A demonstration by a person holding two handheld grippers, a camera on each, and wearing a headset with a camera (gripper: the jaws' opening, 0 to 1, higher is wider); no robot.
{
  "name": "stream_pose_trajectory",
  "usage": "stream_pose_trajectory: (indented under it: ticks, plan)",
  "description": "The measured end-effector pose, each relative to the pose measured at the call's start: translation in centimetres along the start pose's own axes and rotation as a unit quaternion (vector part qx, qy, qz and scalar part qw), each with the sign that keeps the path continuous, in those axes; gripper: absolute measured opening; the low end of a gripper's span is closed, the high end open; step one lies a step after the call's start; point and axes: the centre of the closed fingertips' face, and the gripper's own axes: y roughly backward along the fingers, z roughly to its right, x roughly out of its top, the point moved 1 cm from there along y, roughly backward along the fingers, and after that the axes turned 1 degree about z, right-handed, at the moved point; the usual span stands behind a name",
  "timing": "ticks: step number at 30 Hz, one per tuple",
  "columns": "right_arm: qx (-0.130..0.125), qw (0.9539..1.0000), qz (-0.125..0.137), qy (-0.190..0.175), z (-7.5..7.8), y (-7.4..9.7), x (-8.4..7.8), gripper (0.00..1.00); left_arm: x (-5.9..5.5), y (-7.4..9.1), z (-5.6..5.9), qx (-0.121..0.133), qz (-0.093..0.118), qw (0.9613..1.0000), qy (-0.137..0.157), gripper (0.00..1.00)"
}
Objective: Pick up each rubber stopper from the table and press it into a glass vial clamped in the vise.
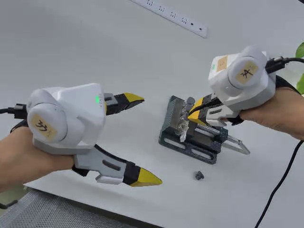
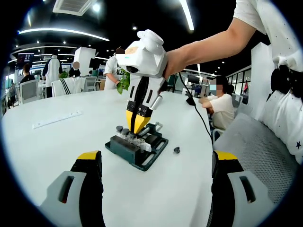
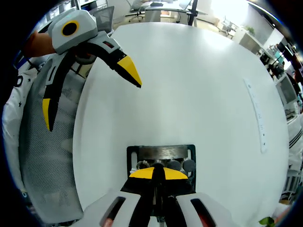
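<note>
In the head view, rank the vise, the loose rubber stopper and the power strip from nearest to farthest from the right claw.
1. Vise, directly beneath the right claw.
2. Loose rubber stopper, on the table beside the vise, on the person's side.
3. Power strip, at the far side.

Left claw (image 1: 151, 140), right claw (image 1: 190, 115): black, yellow-tipped; white housings (image 1: 71, 116), tan stickers (image 1: 42, 127), black cables (image 1: 280, 185).

A dark metal bench vise (image 1: 190, 140) stands on the white worktop (image 1: 95, 47) and holds a row of small glass vials (image 1: 182, 124). The right hand-held gripper (image 1: 194, 110) is directly over the vials. The left hand-held gripper (image 1: 151, 140) is left of the vise. A small dark rubber stopper (image 1: 198, 175) lies just before the vise. A long white power strip (image 1: 173, 18) lies well behind.
</note>
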Motion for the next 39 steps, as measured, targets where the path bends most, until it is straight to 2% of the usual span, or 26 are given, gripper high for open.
stream_pose_trajectory:
  ticks: [5,19,33,39]
  plan:
    - [0.008,0.9999,-0.010,-0.004,0.20,-0.02,-0.21,0.01,0.18,-0.09,-0.02,0.000,0.002,1.0000,0.000,0.96]
    - [0.025,0.9995,-0.016,-0.014,0.14,-0.19,0.04,0.01,0.18,-0.25,0.00,-0.002,0.002,1.0000,0.002,0.95]
    - [0.030,0.9989,-0.031,-0.016,0.12,-0.36,0.00,0.00,0.17,-0.56,-0.14,-0.004,0.004,1.0000,0.003,0.95]
    - [0.032,0.9985,-0.035,-0.028,0.16,-0.40,0.01,0.00,0.19,-0.67,-0.25,-0.003,0.005,1.0000,0.003,0.95]
